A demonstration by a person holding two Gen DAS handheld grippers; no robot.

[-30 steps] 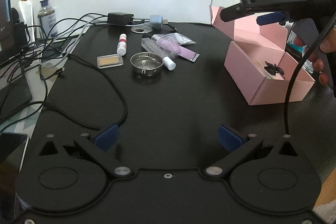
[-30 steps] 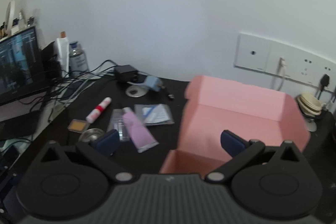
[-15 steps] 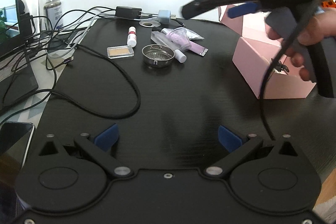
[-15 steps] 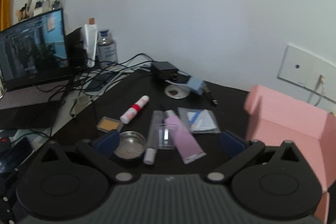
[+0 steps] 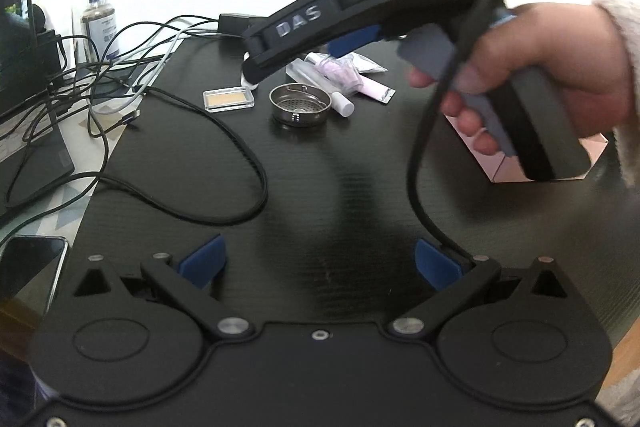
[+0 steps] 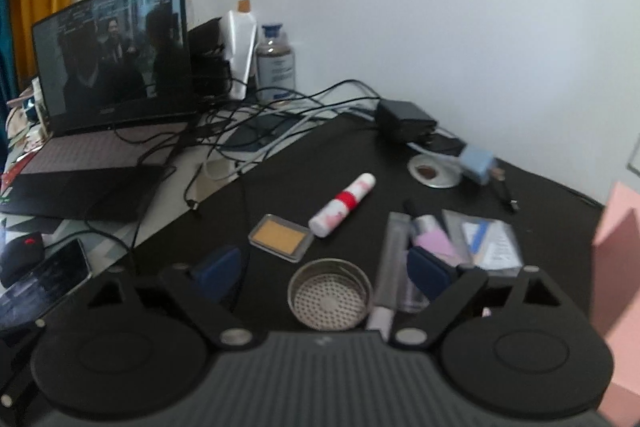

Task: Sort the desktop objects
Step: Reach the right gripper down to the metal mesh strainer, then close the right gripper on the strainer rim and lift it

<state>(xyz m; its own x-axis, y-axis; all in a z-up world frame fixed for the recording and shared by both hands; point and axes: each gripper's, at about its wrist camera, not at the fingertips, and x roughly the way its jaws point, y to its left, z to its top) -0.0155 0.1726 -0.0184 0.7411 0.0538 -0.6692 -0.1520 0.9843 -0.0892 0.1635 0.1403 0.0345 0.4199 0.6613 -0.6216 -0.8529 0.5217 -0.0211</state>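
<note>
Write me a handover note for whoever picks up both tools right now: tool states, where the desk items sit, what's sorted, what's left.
Left tool: open, empty, low over bare desk.
Right tool: nothing gripped, closing, above the metal strainer.
Beside the strainer: clear tube, pink tube, flat clear case, red-banded white stick, clear packet.
Pink box on the right; its inside can't be seen.
Done: nothing visibly sorted.
Left: all of the above.

Both grippers are black plastic with blue pads and silver screws; right gripper [image 5: 320,45] says "DAS", grey trigger, black cable [image 5: 420,163], fuzzy cream sleeve [image 5: 624,27].
</note>
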